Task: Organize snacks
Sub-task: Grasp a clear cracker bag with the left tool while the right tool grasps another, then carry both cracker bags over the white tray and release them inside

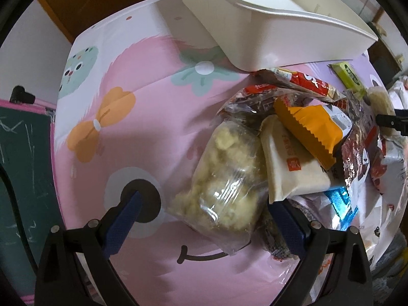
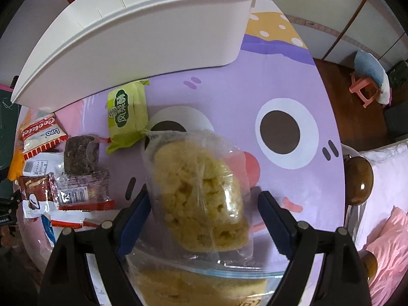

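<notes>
A clear bag of yellow crumbly snack [image 1: 227,178] lies on the pink cartoon cloth between the fingers of my left gripper [image 1: 206,220], which stands open around it. Its left finger is well clear of the bag. Beside the bag are a beige packet [image 1: 290,168], an orange packet [image 1: 311,127] and brown wrappers [image 1: 357,153]. My right gripper [image 2: 206,219] points down, open, over another clear bag of yellow puffed snack [image 2: 199,191]; a gap shows at its right finger. The white bin [image 1: 267,25] [image 2: 127,38] stands behind the pile.
A green packet [image 2: 127,112], a red and white packet [image 2: 42,135] and dark wrappers [image 2: 81,158] lie left of the right gripper. A second clear bag of yellow snack [image 2: 204,283] sits close under that camera. The table edge, a pink stool [image 2: 364,89] and bedding are at the right.
</notes>
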The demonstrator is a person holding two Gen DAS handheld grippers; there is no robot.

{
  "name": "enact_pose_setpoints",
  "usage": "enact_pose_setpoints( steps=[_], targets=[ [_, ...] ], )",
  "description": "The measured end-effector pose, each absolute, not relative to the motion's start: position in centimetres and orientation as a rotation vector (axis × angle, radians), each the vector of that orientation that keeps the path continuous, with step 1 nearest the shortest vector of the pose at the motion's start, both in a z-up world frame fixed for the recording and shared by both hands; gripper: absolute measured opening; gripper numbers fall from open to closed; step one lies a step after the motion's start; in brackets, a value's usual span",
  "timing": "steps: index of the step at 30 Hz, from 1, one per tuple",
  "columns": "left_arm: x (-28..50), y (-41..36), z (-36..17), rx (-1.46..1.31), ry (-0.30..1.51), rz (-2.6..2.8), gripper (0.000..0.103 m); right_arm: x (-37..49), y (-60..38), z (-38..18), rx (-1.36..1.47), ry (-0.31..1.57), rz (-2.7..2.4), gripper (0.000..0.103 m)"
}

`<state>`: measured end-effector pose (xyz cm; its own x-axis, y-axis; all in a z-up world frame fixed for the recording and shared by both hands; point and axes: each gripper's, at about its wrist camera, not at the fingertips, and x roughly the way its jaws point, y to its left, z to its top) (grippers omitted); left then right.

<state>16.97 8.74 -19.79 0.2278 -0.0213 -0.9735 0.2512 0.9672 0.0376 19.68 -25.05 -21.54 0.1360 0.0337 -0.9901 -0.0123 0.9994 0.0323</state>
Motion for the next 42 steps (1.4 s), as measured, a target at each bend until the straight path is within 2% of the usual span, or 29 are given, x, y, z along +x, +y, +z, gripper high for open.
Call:
enact_pose_setpoints(
  steps=[7,9,10,11,12,15,20,32,42],
  targets=[
    [18.0,6.4,-20.1,0.260,1.339,-0.210,0.098,20.0,-24.7,-21.9,-0.030,1.427,0.015,0.082],
    [18.2,5.8,-20.3,0.271,1.346,-0.221,0.086,19.9,-24.0,-21.6,-0.048,1.419,0.016,0.078],
    [18.0,5.6,-20.3,0.260,1.340,-0.225,0.081,20.0,-24.0,-21.6,-0.050,1.416,0.020,0.073],
    [18.0,5.4,-20.1,0.246,1.345,-0.233,0.073,19.6,-22.7,-21.3,-0.054,1.413,0.020,0.064],
    [18.0,5.3,-19.9,0.232,1.348,-0.237,0.062,19.6,-22.4,-21.1,-0.057,1.408,0.025,0.060],
    [17.4,5.1,-19.4,0.218,1.351,-0.223,0.045,19.7,-22.3,-20.7,-0.033,1.413,0.024,0.057],
    [15.6,5.1,-17.9,0.204,1.317,-0.180,0.041,19.2,-23.2,-19.7,0.025,1.387,0.030,0.057],
    [9.3,9.6,-11.5,0.048,1.170,-0.125,0.040,15.5,-24.0,-13.2,0.083,1.169,0.053,0.057],
    [8.8,5.1,-4.1,0.041,1.008,-0.223,0.040,14.7,-23.7,-9.1,0.080,1.043,0.090,0.057]
  ],
)
